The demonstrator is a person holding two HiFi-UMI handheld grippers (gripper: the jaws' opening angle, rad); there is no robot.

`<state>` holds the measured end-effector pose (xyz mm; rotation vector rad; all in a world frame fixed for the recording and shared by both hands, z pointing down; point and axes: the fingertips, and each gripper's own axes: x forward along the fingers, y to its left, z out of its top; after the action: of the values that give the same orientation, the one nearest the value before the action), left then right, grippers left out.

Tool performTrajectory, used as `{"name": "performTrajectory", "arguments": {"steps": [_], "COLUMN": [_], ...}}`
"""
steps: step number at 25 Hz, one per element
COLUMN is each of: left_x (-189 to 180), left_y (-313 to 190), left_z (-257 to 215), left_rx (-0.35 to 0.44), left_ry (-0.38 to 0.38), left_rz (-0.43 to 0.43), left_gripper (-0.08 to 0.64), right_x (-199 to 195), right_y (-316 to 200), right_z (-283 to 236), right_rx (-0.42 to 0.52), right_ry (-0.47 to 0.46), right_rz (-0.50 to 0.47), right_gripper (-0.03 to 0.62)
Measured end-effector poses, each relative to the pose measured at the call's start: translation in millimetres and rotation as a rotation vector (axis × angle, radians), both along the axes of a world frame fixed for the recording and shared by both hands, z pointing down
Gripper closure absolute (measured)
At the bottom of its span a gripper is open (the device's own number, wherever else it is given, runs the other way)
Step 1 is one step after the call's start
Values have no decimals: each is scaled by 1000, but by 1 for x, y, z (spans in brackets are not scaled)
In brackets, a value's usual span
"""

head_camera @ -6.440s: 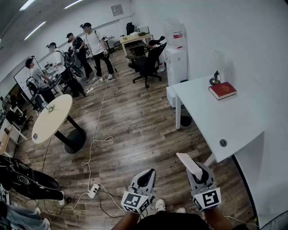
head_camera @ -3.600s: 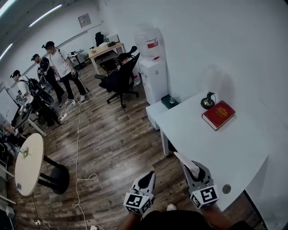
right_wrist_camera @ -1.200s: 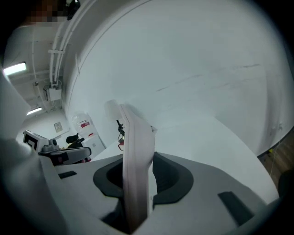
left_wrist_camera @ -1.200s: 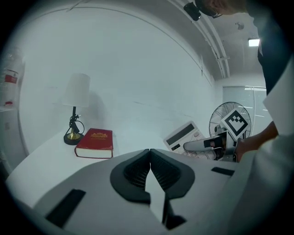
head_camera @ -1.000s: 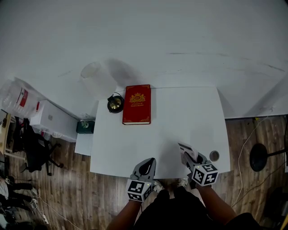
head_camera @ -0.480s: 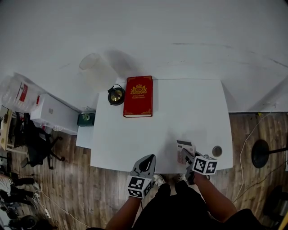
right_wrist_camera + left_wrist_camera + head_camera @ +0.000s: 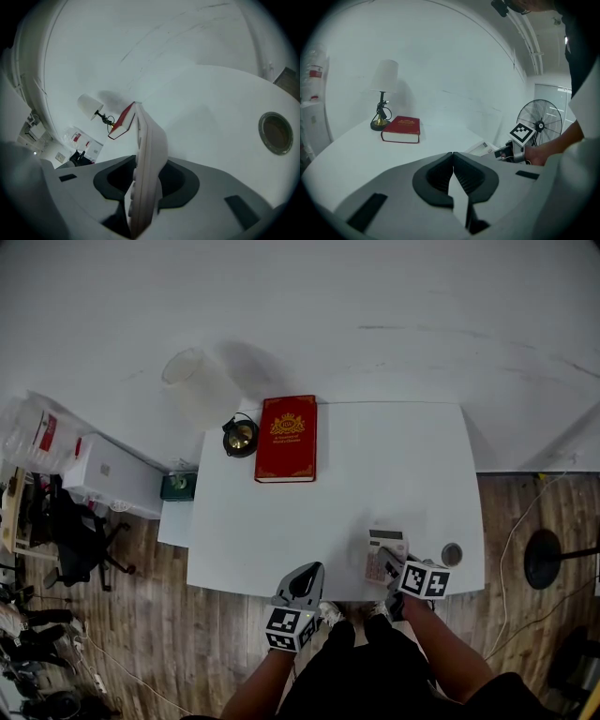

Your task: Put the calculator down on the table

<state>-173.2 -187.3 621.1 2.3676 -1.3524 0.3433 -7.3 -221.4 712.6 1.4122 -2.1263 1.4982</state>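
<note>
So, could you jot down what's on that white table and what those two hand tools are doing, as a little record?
Table: white, against the wall
Calculator: between the right gripper's jaws, low at the table's front right
Right gripper: jaws have just been opening, apart around the calculator
Left gripper: shut, empty, at the table's front edge
Far left corner: red book beside a lamp

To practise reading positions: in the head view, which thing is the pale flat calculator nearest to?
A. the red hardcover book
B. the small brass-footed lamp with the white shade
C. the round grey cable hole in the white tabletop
C: the pale flat calculator sits close beside the round grey cable hole, near the person's edge of the white tabletop.
</note>
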Motion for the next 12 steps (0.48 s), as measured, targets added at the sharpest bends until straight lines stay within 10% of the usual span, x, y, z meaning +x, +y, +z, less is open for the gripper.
{"name": "performTrajectory", "arguments": {"steps": [12], "left_x": [3], "left_y": [-5], "left_z": [11], "left_rx": [-28], "left_ry": [6], "left_rz": [-17], "left_gripper": [540], "right_x": [22], "right_y": [-10], "right_z": [4], "right_rx": [88], "right_ry": [295], "right_rz": [-82], "right_gripper": [298]}}
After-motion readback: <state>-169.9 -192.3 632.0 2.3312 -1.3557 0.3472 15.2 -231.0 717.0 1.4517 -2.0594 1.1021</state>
